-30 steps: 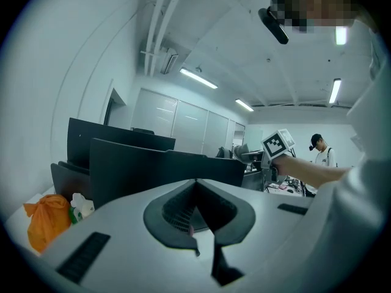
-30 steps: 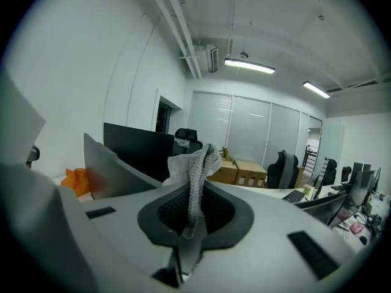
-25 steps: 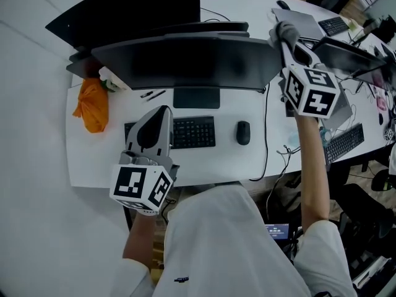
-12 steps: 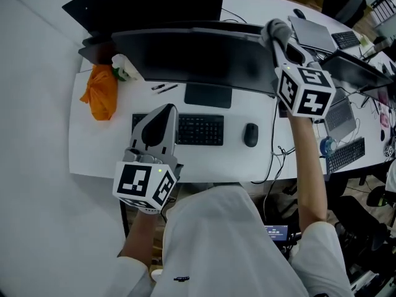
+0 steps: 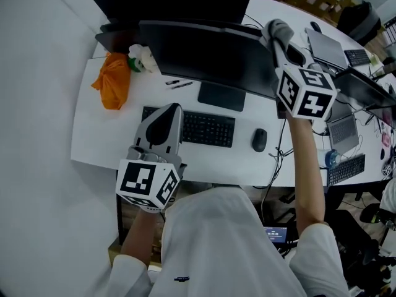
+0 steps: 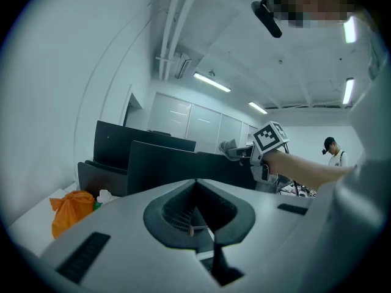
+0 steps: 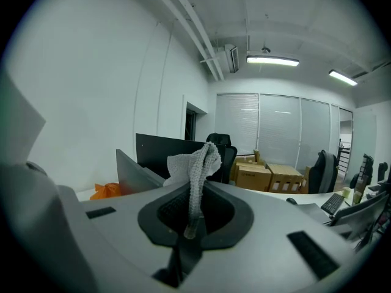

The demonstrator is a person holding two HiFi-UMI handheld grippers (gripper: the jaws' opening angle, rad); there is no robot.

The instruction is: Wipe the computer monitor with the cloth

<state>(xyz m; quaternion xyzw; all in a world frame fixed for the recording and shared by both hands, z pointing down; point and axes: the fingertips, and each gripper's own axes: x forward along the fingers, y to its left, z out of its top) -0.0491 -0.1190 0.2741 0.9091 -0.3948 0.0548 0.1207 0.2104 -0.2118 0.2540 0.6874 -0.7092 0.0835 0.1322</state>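
Note:
The dark computer monitor [image 5: 207,51] stands at the back of the white desk [image 5: 99,135]. My right gripper [image 5: 278,31] is raised at the monitor's upper right corner, shut on a grey knitted cloth [image 5: 275,25]. In the right gripper view the cloth [image 7: 195,160] sticks up from between the closed jaws of the right gripper [image 7: 194,188]. My left gripper [image 5: 166,124] hovers low over the left end of the keyboard [image 5: 204,129], shut with nothing in it. In its own view the left gripper [image 6: 197,183] points towards the monitor [image 6: 165,166] and the raised right arm.
An orange bag [image 5: 112,79] and a white crumpled item [image 5: 143,57] lie at the desk's left rear. Two pens [image 5: 179,83] lie by the monitor stand [image 5: 221,96]. A mouse [image 5: 259,140] sits right of the keyboard. Cables hang off the right edge; more desks stand beyond.
The head view has swung, so the desk sits further right and lower in the picture. Both grippers keep almost the same places relative to the monitor and keyboard.

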